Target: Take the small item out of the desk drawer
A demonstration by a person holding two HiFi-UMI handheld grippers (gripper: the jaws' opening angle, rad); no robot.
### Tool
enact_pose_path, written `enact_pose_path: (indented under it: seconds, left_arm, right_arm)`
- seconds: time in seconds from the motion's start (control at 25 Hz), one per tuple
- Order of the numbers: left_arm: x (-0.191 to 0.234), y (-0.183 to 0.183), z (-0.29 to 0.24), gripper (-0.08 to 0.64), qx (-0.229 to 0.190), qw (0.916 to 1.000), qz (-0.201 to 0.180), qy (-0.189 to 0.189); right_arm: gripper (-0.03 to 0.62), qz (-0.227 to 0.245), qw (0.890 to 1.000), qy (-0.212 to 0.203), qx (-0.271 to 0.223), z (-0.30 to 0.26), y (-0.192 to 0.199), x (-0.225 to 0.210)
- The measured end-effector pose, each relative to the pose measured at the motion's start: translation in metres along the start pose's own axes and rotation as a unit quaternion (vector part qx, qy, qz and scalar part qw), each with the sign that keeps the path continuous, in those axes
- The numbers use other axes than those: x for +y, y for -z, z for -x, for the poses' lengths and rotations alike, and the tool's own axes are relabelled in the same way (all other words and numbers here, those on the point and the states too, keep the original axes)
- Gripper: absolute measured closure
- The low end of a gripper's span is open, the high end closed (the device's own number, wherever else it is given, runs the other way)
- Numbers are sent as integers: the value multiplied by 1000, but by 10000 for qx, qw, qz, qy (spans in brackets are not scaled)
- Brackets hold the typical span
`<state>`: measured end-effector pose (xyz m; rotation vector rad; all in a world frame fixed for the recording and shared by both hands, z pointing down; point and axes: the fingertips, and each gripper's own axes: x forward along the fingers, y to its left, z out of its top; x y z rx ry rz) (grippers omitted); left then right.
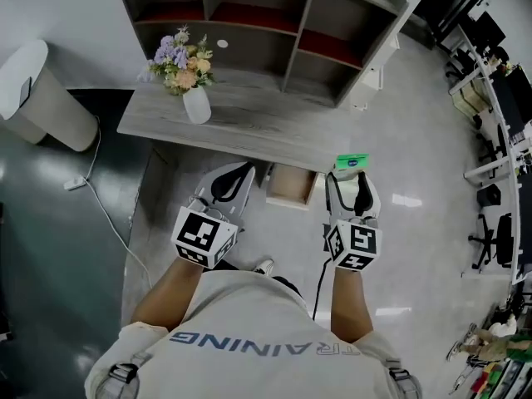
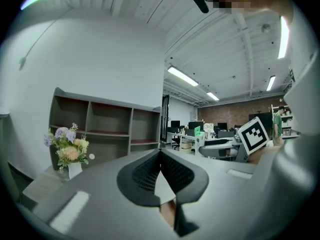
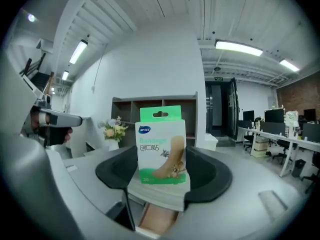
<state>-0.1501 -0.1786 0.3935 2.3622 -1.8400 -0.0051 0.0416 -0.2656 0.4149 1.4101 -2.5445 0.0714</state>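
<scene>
My right gripper (image 1: 351,179) is shut on a small green-and-white bandage box (image 1: 352,162), which it holds upright above the floor, just right of the open wooden drawer (image 1: 291,188). In the right gripper view the box (image 3: 161,146) stands between the black pads (image 3: 116,171) of that gripper (image 3: 162,170), and the drawer (image 3: 157,219) shows below it. My left gripper (image 1: 229,183) hovers left of the drawer. Its jaws (image 2: 160,159) are shut with nothing in them.
The grey desk (image 1: 249,123) carries a white vase of flowers (image 1: 187,77) and a shelf unit (image 1: 274,23) at its back. A white bin (image 1: 41,94) and a cable (image 1: 100,198) lie at the left. Office desks and chairs (image 1: 499,239) fill the right.
</scene>
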Motion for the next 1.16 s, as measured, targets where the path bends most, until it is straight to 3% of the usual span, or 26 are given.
enact_pose_path:
  seconds: [0.36, 1.16]
  left_arm:
    - [-21, -22, 5, 561, -289, 9995, -120, 22]
    - [-30, -25, 15, 561, -264, 9995, -136, -83]
  right_arm:
    - [278, 27, 9981, -129, -610, 29, -60, -4]
    - [278, 32, 9972, -345, -662, 33, -62, 4]
